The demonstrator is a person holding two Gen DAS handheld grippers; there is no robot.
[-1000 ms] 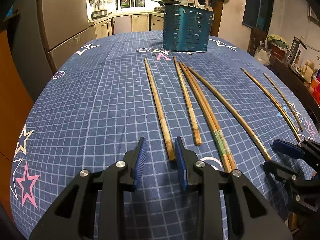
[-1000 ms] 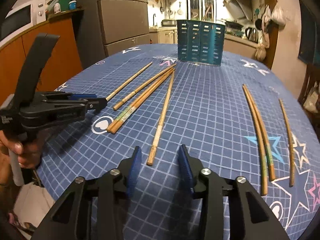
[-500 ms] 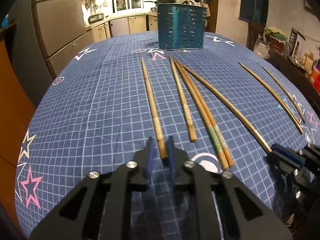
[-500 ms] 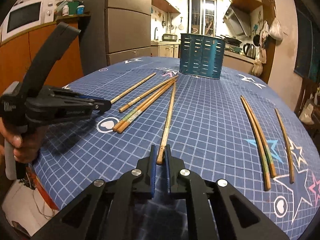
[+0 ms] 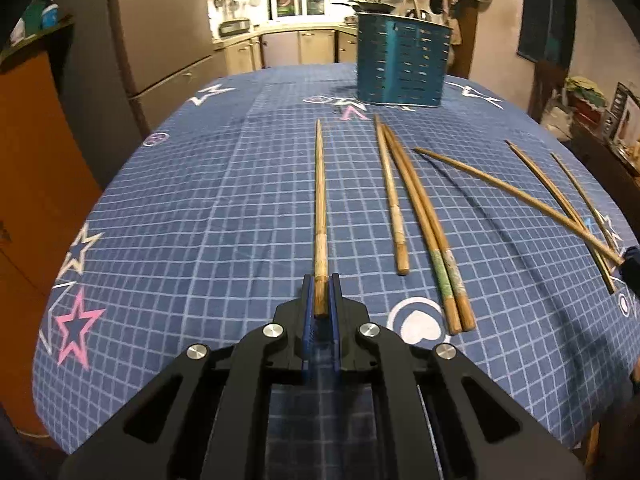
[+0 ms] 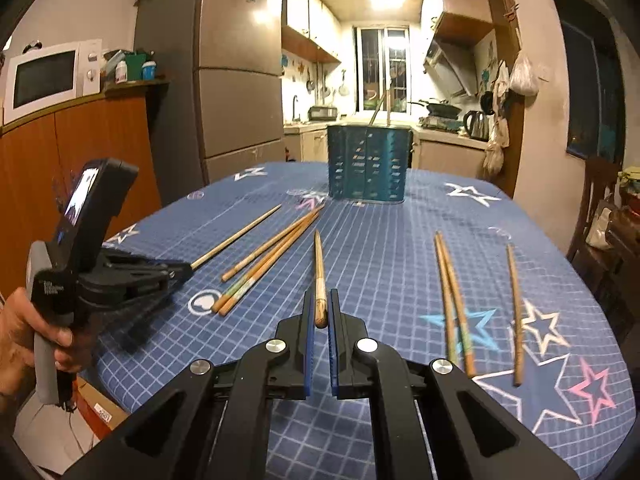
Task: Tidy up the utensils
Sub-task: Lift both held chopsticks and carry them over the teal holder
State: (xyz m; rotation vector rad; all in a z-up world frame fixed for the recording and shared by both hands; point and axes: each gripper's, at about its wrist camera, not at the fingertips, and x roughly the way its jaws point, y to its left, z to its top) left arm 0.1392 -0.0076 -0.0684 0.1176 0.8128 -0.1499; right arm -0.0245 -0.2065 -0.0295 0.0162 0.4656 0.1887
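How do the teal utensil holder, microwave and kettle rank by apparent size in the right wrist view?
1. Teal utensil holder, largest.
2. Microwave, close behind; unsure, since both stand at different distances.
3. Kettle, plainly smallest, though it stands farthest back.

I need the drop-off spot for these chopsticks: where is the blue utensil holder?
The blue utensil holder stands upright at the table's far end, centred in the right wrist view, beyond the tips of the chopsticks lying on the cloth.

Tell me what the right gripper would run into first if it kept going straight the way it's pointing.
Probably the blue slotted metal utensil holder. The right gripper, shut on a wooden chopstick, aims along bare tablecloth toward it, though depth is hard to judge.
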